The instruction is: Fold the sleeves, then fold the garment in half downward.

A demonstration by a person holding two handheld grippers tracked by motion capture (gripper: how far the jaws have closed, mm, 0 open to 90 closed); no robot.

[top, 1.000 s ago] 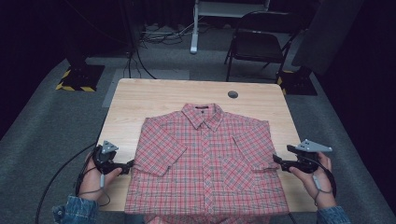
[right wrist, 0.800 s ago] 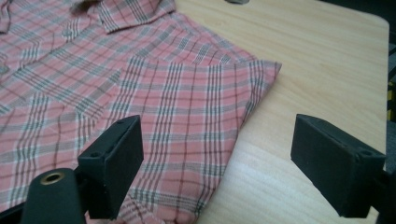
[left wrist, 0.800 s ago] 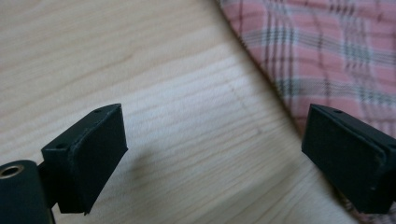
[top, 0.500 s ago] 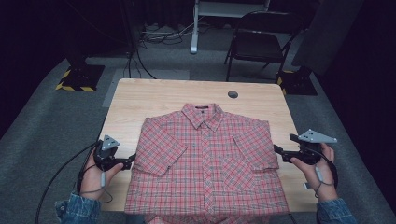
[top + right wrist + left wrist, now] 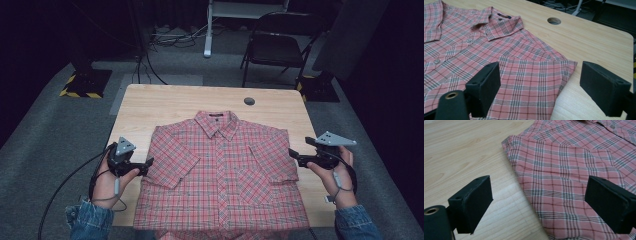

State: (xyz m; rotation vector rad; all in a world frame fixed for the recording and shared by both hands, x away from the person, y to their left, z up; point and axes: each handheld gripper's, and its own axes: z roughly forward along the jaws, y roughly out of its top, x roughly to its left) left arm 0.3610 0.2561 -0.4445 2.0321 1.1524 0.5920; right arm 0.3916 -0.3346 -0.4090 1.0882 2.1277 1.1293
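Shirt (image 5: 220,175) in pink-red plaid lies flat and face up on the wooden table (image 5: 175,102), buttoned down the front, its collar (image 5: 216,122) pointing toward the table's far edge and its hem hanging just over the near edge. Both short sleeves are folded in against the body, so the shirt makes a neat, nearly square block. A chest pocket (image 5: 252,182) sits to the right of the button line in the high view. Beyond the collar, a round cable hole (image 5: 249,101) is set into the tabletop, well apart from the shirt.

Left gripper (image 5: 148,163), held in the person's left hand (image 5: 107,182), hovers just beside the shirt's left sleeve edge. Its 2 black jaws have just been closing a little, yet in the left gripper view they stand wide apart, with bare wood and the sleeve's edge (image 5: 521,185) seen between them and no cloth pinched.

Right gripper (image 5: 291,154), in the right hand (image 5: 337,180), hovers just beside the shirt's right sleeve. In the right gripper view its jaws are likewise spread, framing the sleeve's outer corner (image 5: 571,63) and the wood next to it, touching nothing. Behind the table, past the shirt's collar end, stands a dark folding chair (image 5: 275,45) on grey carpet.
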